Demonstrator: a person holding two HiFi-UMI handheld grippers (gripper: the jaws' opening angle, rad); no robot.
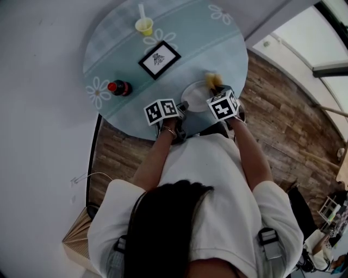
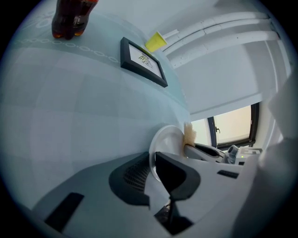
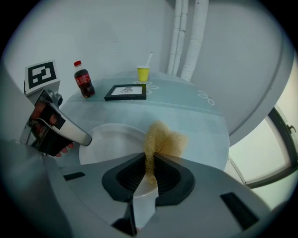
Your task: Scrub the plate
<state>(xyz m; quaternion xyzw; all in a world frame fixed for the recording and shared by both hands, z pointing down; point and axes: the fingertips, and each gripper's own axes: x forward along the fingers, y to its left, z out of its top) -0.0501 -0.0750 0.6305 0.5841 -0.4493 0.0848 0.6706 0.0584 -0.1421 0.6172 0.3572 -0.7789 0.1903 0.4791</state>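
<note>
Leaning over a round worktop (image 1: pixel 220 51), a person holds a gripper in each hand close to its near edge. The plate (image 1: pixel 194 98), white and bare, sits on the pale blue cloth (image 1: pixel 109 38) right there, between the two grippers. The left gripper (image 2: pixel 152 161) comes at it from the left, and its jaws are closed on the plate, the thin rim pinched between the dark pads. The right gripper (image 3: pixel 150 159) points steeply down at the plate's right side. Its jaws are clamped tight on a yellow sponge (image 3: pixel 166 138), which is squeezed thin between the pads and puffs out beyond their tips. The sponge hangs at the plate's far right rim; from where I stand I cannot tell whether it presses on it.

Farther out on the worktop, well apart from the plate, a bottle (image 1: pixel 119 87) of dark drink with a red cap stands to the left. A black frame (image 1: pixel 159 59) lies near the middle, and a yellow cup (image 1: pixel 144 26) with a straw (image 1: pixel 141 11) stands at the far side. White daisies are printed on the cloth. Under the worktop the floor (image 1: pixel 283 125) is brown wood.
</note>
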